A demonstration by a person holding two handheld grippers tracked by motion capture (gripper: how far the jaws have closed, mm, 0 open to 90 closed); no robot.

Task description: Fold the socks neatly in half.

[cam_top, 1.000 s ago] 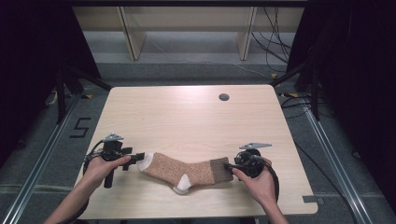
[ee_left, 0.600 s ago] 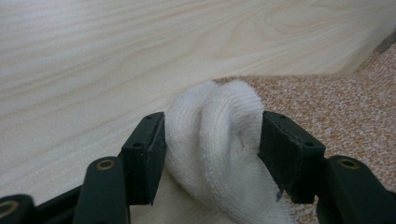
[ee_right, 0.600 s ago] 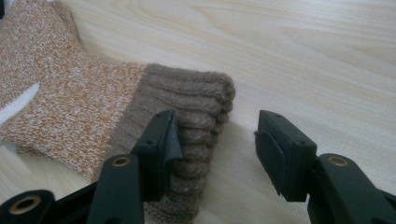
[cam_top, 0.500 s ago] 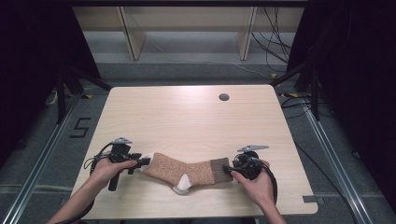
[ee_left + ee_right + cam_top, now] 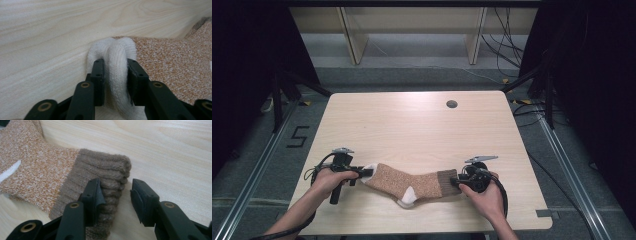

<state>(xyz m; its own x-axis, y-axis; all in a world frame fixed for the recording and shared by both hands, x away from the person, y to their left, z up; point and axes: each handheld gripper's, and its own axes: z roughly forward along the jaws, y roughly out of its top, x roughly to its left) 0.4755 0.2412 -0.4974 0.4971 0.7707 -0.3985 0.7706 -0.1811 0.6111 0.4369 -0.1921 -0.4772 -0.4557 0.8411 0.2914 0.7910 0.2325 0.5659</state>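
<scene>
Two grippers at one sock (image 5: pixel 409 182) on the table (image 5: pixel 412 125), left gripper (image 5: pixel 113 82) just closing, pinching the white toe, right gripper (image 5: pixel 113 195) just closing, jaws still apart around the brown cuff.

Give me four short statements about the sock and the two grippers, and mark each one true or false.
1. The left gripper pinches the white toe of the sock. True.
2. The right gripper is clamped tight on the brown cuff. False: its jaws have been closing, but one stands clear of the cuff.
3. The sock hangs in the air. False: it lies on the table.
4. The sock has a white heel patch. True.
</scene>
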